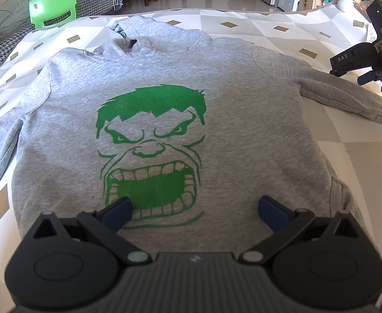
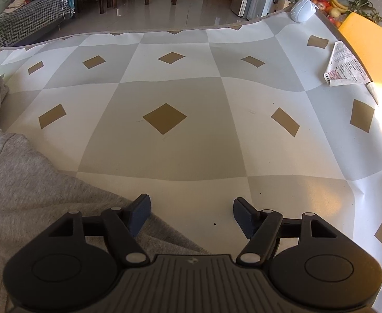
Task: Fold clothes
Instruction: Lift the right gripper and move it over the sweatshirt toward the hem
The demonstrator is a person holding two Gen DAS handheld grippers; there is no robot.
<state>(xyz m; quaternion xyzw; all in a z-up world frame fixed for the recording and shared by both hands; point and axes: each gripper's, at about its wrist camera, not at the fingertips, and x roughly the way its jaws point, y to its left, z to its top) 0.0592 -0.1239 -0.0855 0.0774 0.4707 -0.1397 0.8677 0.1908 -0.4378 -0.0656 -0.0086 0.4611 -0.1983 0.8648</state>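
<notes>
A grey hoodie (image 1: 243,130) with a green angry-face print (image 1: 151,151) lies flat, front up, on the chequered tablecloth (image 1: 243,23), its hood (image 1: 149,36) at the far end. My left gripper (image 1: 194,200) hovers open over the lower part of the print with nothing between its fingers. The hoodie's right sleeve (image 1: 347,96) stretches out to the right. There my right gripper (image 1: 360,73) hangs, held by a hand. In the right wrist view the right gripper (image 2: 191,200) is open. Its left finger (image 2: 138,214) is over the edge of the grey sleeve (image 2: 34,195) and its right finger over bare cloth.
A printed paper leaflet (image 2: 345,65) and a white rounded object (image 2: 301,9) lie at the table's far right, next to a yellow chair back (image 2: 371,49). A green chair (image 1: 55,7) stands beyond the far left corner. Bare tablecloth (image 2: 164,143) spreads right of the hoodie.
</notes>
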